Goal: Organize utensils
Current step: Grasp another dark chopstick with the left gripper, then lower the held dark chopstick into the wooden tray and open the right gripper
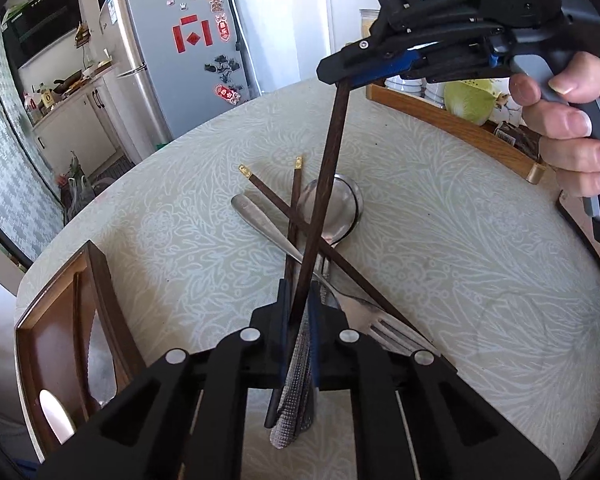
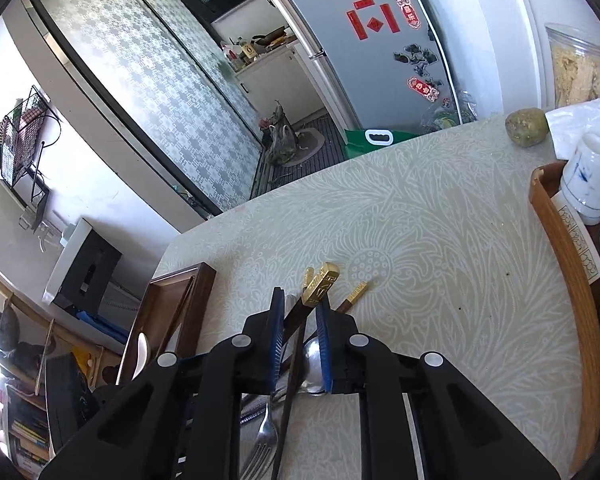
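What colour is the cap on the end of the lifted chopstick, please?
Gold, on the dark brown wooden chopstick; the embossed metal cap shows best in the right wrist view.

A home kitchen: magnet-covered fridge [image 1: 180,52], range hood [image 1: 40,28], cluttered counter [image 1: 72,88], patterned dining table [image 2: 420,220].

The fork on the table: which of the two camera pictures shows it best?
The left wrist view: the fork lies with its tines and part of its handle visible beside the crossed chopsticks. The right wrist view shows only the tines, low between the hand-held gripper's fingers.
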`<state>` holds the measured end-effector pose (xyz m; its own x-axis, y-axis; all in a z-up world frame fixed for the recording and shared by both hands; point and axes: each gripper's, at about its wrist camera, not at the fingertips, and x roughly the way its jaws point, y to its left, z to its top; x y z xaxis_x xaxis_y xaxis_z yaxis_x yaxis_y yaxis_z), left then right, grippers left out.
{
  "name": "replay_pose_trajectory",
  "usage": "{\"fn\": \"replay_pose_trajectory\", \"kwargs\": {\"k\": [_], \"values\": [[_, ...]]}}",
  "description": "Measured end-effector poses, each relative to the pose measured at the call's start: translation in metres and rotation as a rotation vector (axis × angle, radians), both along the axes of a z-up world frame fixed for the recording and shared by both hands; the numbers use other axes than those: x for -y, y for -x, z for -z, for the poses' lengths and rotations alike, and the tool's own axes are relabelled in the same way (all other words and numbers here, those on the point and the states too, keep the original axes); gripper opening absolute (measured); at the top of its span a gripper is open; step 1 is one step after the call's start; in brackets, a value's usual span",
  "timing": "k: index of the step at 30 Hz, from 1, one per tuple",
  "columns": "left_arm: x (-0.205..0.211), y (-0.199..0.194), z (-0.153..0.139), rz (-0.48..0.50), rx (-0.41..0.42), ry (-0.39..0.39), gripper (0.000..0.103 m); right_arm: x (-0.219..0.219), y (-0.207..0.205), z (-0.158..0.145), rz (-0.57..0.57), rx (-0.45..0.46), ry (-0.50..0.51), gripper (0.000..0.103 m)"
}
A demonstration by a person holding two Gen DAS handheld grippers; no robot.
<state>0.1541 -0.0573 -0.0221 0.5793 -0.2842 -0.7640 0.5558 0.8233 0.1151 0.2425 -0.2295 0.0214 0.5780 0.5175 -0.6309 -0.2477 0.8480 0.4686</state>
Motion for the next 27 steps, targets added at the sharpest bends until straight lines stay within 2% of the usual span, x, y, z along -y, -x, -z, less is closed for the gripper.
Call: {"fn": "replay_pose_trajectory", "kwargs": {"k": [7, 14, 20, 27], "values": [[-0.018, 0.026, -0.022, -0.028, 0.029, 0.039, 0.009, -0.029, 0.018, -0.03, -0.039, 0.044, 0.018, 0.014], [-0.065, 0.049, -0.042, -0.115, 0.037, 0.097, 0.009, -0.09, 0.019, -0.045, -0.133, 0.069, 0.049, 0.014], [-0.115, 0.051, -0.035, -0.234, 0.026, 0.095, 0.009, -0.155, 0.003, -0.031, -0.22, 0.05, 0.056, 0.014], [-0.153, 0.041, -0.012, -0.328, -0.039, 0.125, 0.009, -0.209, -0.029, 0.008, -0.289, -0.028, 0.084, 0.015]]}}
